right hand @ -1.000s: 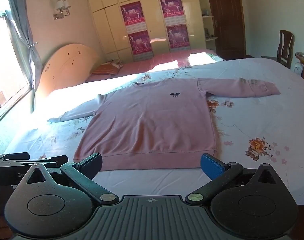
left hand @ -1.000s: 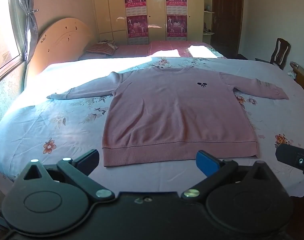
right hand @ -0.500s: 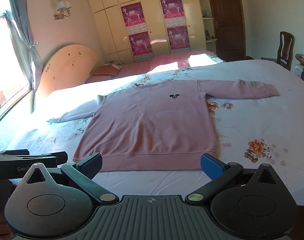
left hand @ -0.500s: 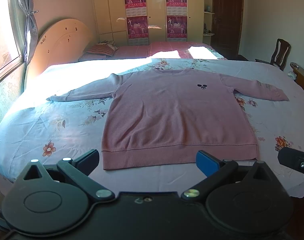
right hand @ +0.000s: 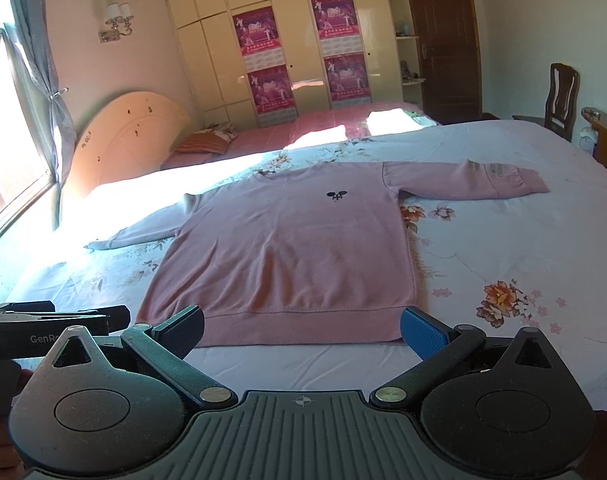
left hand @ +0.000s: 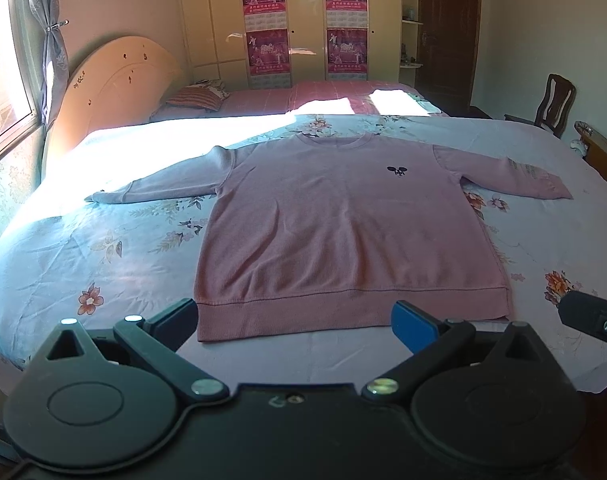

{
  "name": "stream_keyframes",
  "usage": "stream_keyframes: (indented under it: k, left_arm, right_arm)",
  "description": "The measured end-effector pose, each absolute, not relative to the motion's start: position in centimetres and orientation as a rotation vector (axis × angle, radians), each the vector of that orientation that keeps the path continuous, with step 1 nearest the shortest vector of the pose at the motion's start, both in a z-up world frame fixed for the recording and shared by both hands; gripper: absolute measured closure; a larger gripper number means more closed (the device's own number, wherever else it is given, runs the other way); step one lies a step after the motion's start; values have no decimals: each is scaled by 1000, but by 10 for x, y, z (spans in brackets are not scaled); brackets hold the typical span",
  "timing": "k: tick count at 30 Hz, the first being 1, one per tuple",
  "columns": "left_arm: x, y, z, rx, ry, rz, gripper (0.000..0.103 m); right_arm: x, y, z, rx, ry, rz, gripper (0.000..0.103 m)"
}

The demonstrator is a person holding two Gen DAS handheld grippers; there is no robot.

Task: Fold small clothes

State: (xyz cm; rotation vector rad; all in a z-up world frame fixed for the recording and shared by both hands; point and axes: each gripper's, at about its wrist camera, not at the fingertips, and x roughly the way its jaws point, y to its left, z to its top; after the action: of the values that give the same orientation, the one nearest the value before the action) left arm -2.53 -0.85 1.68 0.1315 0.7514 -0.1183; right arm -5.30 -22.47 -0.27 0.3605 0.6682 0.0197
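A pink long-sleeved sweatshirt (left hand: pixel 343 224) (right hand: pixel 287 248) lies flat, front up, on the floral bedsheet (left hand: pixel 103 256) (right hand: pixel 503 264), both sleeves spread out sideways and the ribbed hem nearest me. A small black emblem (left hand: pixel 397 171) sits on its chest. My left gripper (left hand: pixel 295 320) hovers open just before the hem, holding nothing. Also open and empty, my right gripper (right hand: pixel 303 330) hangs in front of the hem. The right gripper's tip shows at the right edge of the left wrist view (left hand: pixel 591 316); the left one appears at the left edge of the right wrist view (right hand: pixel 51 320).
A wooden headboard (left hand: pixel 115 88) stands at the left near a window with a curtain (left hand: pixel 43 40). A second bed with a pink cover (left hand: pixel 303 98) and a wardrobe (left hand: pixel 295 24) lie behind. A wooden chair (left hand: pixel 555 100) is at the far right.
Both grippers have drawn back a little and risen, so the sweatshirt sits slightly farther off. Neither gripper's jaws changed; the sweatshirt has not moved.
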Motion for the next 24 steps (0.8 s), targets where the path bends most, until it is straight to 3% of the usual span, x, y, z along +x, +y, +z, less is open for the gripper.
stream_keyframes:
  k: [24]
  left_arm:
    - [-19, 0, 16, 129, 753, -107, 0]
  right_arm:
    - [-47, -221, -5, 348, 678, 18, 0]
